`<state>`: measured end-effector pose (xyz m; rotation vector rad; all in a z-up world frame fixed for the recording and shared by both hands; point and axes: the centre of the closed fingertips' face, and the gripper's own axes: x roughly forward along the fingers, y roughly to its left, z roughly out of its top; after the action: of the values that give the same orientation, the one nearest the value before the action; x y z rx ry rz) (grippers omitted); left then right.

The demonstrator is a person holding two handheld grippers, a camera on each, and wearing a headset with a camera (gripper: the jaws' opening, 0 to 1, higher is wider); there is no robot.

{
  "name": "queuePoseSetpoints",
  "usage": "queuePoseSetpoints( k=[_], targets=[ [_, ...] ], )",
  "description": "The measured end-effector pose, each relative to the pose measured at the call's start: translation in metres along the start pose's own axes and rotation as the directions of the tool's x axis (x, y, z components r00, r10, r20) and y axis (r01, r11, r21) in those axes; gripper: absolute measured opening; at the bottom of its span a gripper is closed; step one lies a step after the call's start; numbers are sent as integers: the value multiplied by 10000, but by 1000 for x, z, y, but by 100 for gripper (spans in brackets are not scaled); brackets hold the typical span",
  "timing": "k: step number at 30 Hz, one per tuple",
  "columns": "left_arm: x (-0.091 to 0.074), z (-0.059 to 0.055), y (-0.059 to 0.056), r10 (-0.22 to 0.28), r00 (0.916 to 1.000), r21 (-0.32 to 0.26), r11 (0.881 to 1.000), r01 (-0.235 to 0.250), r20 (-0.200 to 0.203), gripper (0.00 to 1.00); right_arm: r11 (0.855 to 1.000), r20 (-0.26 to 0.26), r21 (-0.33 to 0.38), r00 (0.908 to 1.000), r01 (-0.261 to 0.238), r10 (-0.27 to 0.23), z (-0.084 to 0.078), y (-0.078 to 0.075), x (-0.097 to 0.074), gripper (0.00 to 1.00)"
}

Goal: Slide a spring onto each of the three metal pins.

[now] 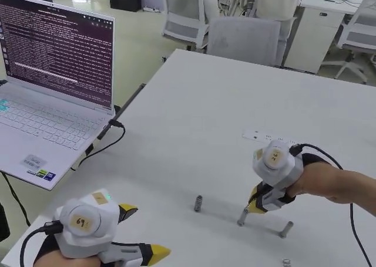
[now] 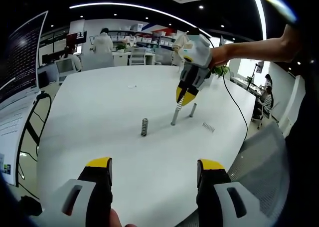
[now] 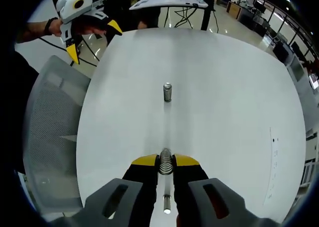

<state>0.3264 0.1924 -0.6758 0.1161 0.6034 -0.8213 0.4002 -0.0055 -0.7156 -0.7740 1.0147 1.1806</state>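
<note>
- Pinching a spring (image 3: 165, 167) upright in the jaws of the right gripper (image 3: 165, 161), straight over a bare pin (image 3: 167, 204). Probably held this way to line the coil's bore with the pin's top before lowering. Hard to tell whether touching yet.
- Holding the left gripper (image 2: 155, 163) back by the near edge, jaws spread and empty. Likely parked clear of the work, free to steady something if needed.
- Done with the neighbouring pin (image 1: 198, 203), already wearing its spring. Not yet with the third pin (image 1: 286, 229), standing bare on the other side.
- Lying flat near that third pin, a loose spring (image 2: 208, 127), presumably left within reach for it.
- Set in an open office, with grey chairs (image 1: 244, 38) beyond the far edge.
- Working on a plain white worktop (image 1: 205, 114), smooth enough to let a dropped spring roll.
- Sharing the left side with an open laptop (image 1: 53, 73).
</note>
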Motion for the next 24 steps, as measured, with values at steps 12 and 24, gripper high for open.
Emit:
queuePoseSetpoints(
  k=[12,24],
  targets=[
    [-1,-2,2,43,10000,-50,10000,-43,-30,65,9991,-403,-430,9992,-34,16,0,2,9,9],
    [-4,-6,3,87,9999,-79,9999,-87,-71,65,9969,-782,-783,9969,-46,-16,-4,2,21,9]
  ],
)
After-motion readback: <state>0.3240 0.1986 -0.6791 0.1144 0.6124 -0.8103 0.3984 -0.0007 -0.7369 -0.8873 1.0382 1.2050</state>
